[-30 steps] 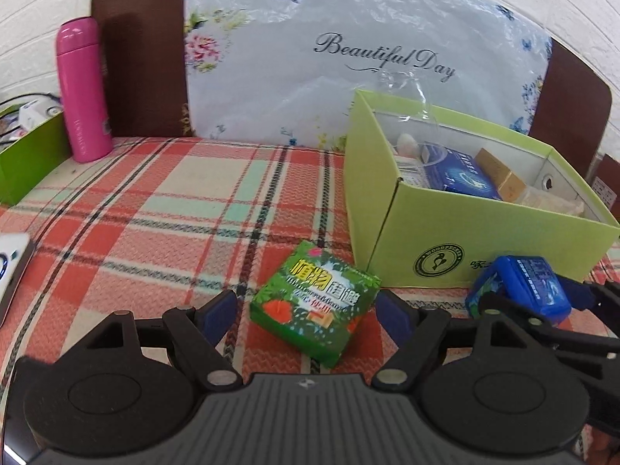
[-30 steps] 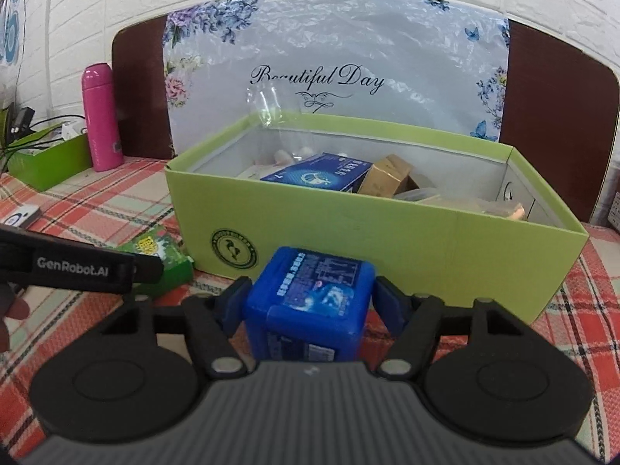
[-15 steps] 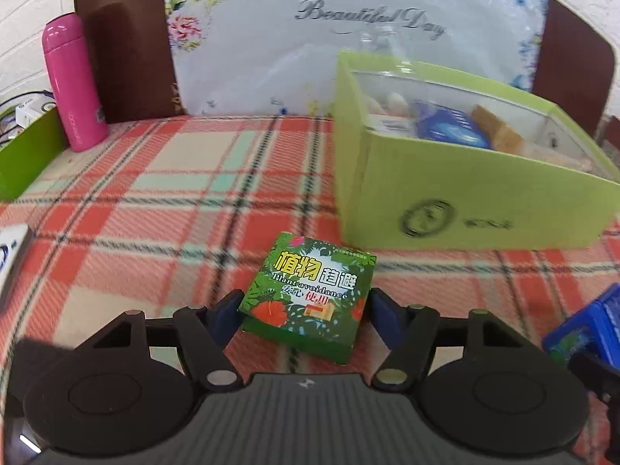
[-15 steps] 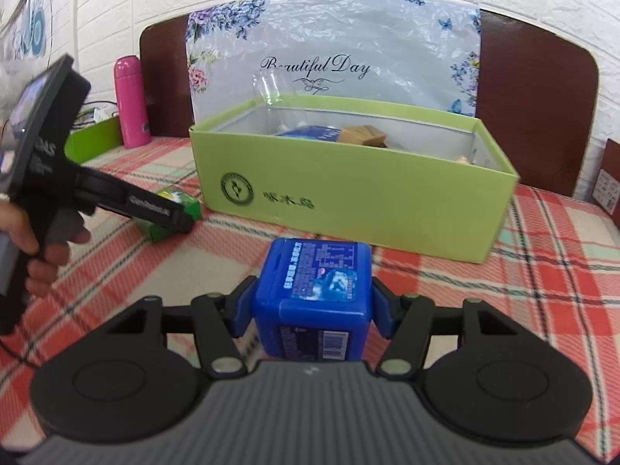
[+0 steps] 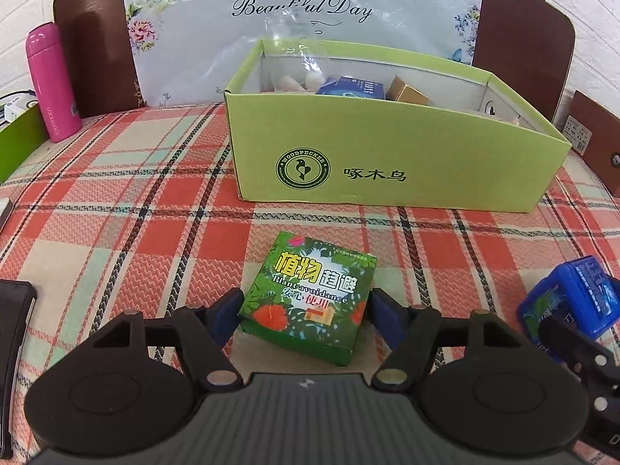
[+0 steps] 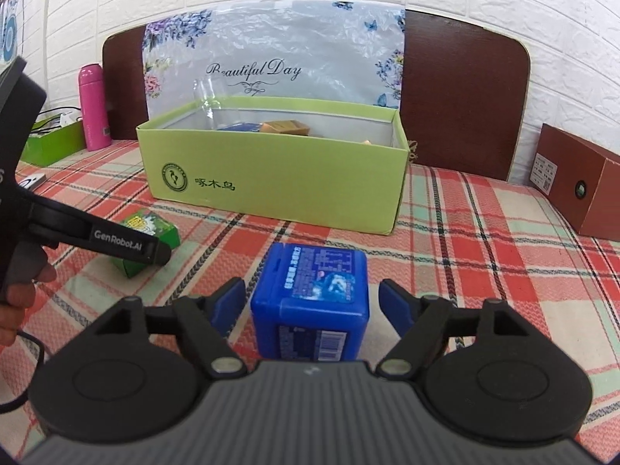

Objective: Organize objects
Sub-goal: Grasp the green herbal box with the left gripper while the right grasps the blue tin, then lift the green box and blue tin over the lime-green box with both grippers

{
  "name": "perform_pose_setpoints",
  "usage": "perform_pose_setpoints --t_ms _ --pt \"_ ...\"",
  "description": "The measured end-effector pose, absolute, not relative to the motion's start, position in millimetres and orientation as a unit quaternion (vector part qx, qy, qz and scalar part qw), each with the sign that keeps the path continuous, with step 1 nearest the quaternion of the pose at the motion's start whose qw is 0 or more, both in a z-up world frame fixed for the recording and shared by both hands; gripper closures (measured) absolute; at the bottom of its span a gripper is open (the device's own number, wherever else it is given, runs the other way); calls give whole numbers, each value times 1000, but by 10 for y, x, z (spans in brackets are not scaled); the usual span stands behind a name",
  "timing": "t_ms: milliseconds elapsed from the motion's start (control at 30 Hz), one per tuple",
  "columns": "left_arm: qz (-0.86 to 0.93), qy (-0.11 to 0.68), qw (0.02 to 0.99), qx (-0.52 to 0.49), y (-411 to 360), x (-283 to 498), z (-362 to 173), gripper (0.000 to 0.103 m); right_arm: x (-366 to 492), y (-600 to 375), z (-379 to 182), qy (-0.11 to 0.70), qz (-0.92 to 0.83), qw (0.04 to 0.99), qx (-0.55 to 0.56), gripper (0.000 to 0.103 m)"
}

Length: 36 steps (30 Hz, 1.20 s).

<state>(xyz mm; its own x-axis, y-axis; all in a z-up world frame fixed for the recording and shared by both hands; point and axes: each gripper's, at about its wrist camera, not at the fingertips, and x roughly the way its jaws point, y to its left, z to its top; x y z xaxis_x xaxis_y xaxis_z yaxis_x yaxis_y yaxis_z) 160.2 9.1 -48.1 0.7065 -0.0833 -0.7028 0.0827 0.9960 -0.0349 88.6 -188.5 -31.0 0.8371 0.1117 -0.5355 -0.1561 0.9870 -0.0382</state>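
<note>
From the left wrist camera, the left gripper [image 5: 306,312] is spread wide, with one small green box [image 5: 310,302] lying flat on the checked worktop [image 5: 116,213] right between its fingers; the left finger looks very close, the right one has a small gap; one big green box [image 5: 395,155] stands straight ahead, farther away, with a few things inside.

From the right wrist camera, the right gripper [image 6: 312,304] is spread wide too; one blue box [image 6: 310,302] stands between its fingers, touching neither; the big green box sits farther off, a bit left.
</note>
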Motion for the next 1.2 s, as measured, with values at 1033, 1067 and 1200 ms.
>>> perform_pose_setpoints --t_ms 1033,1067,1200 --pt "-79 296 952 -8 83 1381 21 35 895 -1970 -24 248 101 963 16 45" --pt "-83 285 955 -10 73 1382 102 35 890 -1994 56 235 103 966 20 45" --pt "-103 249 963 -23 -30 1500 416 35 934 -2044 315 183 106 977 19 45"
